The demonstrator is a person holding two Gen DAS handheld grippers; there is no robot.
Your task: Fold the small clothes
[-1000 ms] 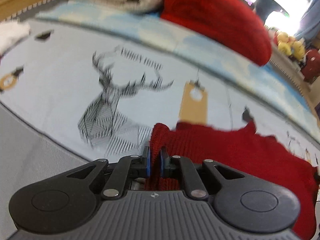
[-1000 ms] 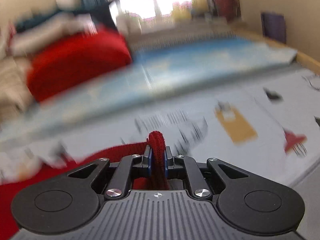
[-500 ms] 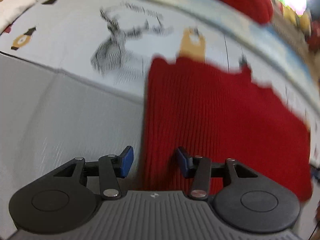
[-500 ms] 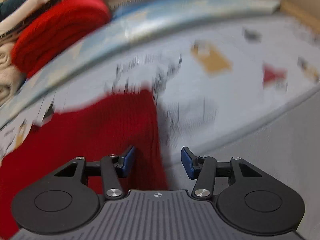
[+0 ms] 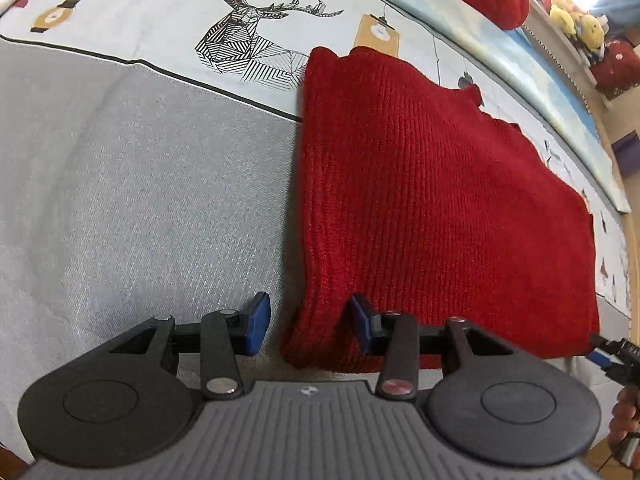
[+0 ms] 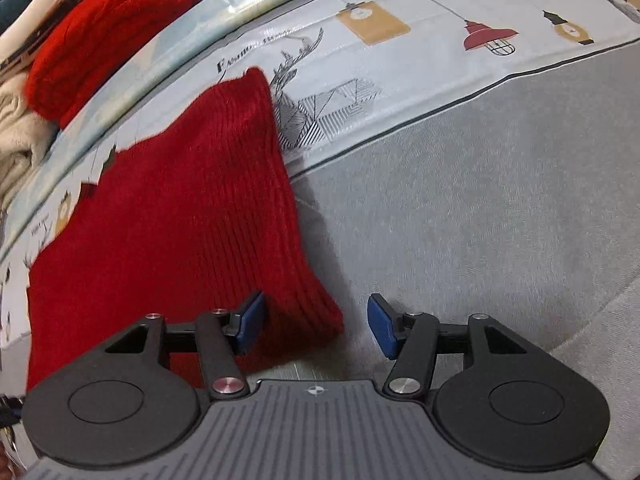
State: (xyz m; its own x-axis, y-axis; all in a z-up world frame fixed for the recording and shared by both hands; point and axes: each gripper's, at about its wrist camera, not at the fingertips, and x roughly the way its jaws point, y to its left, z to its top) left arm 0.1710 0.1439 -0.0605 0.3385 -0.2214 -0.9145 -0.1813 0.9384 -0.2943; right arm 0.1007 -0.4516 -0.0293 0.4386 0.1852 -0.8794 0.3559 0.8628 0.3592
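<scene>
Flat ribbed red knit garment (image 5: 420, 184) on grey woven cloth (image 5: 140, 200), both grippers' fingers (image 5: 256, 322) parted, gripping nothing.

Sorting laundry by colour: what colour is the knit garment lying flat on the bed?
Red, a ribbed knit garment; clearest in the left wrist view.

Left side: bare grey bed cover (image 5: 140, 200) lies open beside the red knit (image 5: 432, 200).
Right side: grey cover also bare, free passage.
Far edge: piled red bundle (image 6: 108, 28) and folded clothes (image 6: 16, 136) block it.
</scene>
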